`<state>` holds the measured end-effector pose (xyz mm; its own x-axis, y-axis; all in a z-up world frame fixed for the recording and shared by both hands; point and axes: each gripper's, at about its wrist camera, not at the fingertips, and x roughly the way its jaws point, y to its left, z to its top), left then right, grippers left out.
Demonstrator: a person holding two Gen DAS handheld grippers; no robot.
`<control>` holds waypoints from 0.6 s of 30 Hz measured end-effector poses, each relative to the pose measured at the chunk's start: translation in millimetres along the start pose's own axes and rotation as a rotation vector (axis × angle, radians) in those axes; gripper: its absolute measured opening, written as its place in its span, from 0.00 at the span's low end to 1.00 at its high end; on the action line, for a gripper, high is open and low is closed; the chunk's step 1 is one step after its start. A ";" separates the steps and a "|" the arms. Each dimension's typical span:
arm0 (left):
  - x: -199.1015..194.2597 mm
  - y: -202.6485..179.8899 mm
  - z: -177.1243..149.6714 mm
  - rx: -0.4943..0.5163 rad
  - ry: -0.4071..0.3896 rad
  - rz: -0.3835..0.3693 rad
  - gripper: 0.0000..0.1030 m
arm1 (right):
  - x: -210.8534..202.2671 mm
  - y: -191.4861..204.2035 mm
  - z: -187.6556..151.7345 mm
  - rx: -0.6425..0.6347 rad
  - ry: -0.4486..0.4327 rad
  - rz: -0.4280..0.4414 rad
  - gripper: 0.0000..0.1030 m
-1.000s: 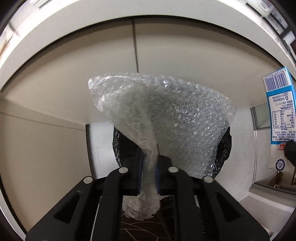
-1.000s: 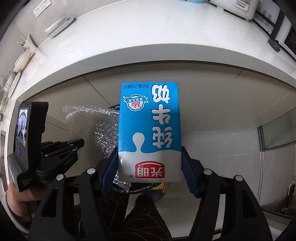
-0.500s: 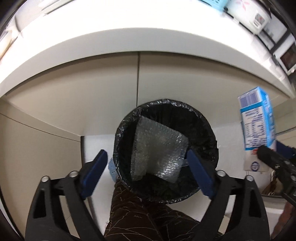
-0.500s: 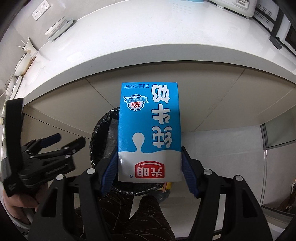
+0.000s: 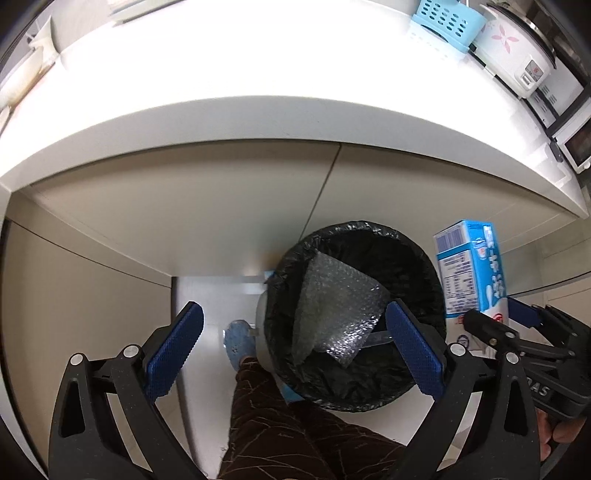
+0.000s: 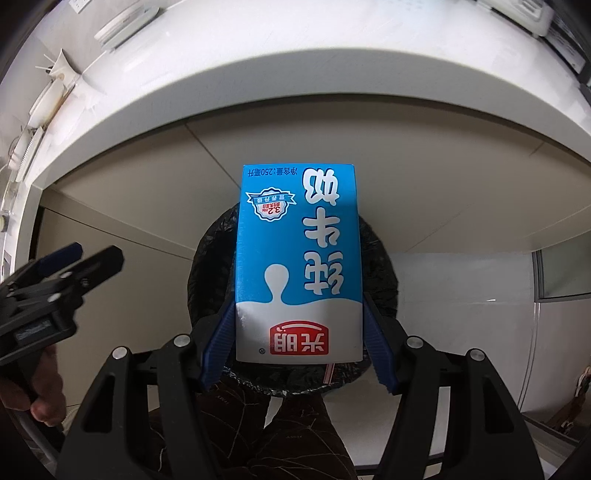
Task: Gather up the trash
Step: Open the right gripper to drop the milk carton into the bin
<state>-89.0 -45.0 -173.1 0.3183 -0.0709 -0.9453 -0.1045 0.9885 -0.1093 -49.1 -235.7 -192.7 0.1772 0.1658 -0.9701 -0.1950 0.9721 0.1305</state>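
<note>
A round bin with a black liner (image 5: pixel 406 254) stands on the floor below the counter. A sheet of bubble wrap (image 5: pixel 336 306) lies inside it. My left gripper (image 5: pixel 295 347) is open and empty above the bin's left side. My right gripper (image 6: pixel 299 347) is shut on a blue and white milk carton (image 6: pixel 295 258), held upside down right over the bin (image 6: pixel 380 266). The carton also shows at the right of the left wrist view (image 5: pixel 472 273).
A white counter (image 5: pixel 258 92) overhangs beige cabinet doors (image 5: pixel 184 206). On it stand a blue basket (image 5: pixel 447 22) and a rice cooker (image 5: pixel 517 55). The person's brown trouser leg (image 5: pixel 280 424) and blue slipper (image 5: pixel 238 341) are next to the bin.
My left gripper opened and let the bubble wrap fall into the bin, then drew back to the left. My right gripper carried the carton over the bin.
</note>
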 end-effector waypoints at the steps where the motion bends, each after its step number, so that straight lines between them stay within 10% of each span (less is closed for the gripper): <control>1: -0.4 1.8 0.5 -0.002 0.002 -0.001 0.94 | 3.5 1.3 0.6 -0.004 0.005 0.001 0.59; 18: 8.3 32.1 0.2 -0.040 0.020 0.020 0.94 | 35.6 10.7 5.5 -0.044 0.068 -0.022 0.61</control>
<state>-89.6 -13.9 -184.5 0.2972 -0.0546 -0.9532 -0.1481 0.9836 -0.1026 -39.6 -218.4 -224.6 0.1164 0.1319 -0.9844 -0.2344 0.9668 0.1018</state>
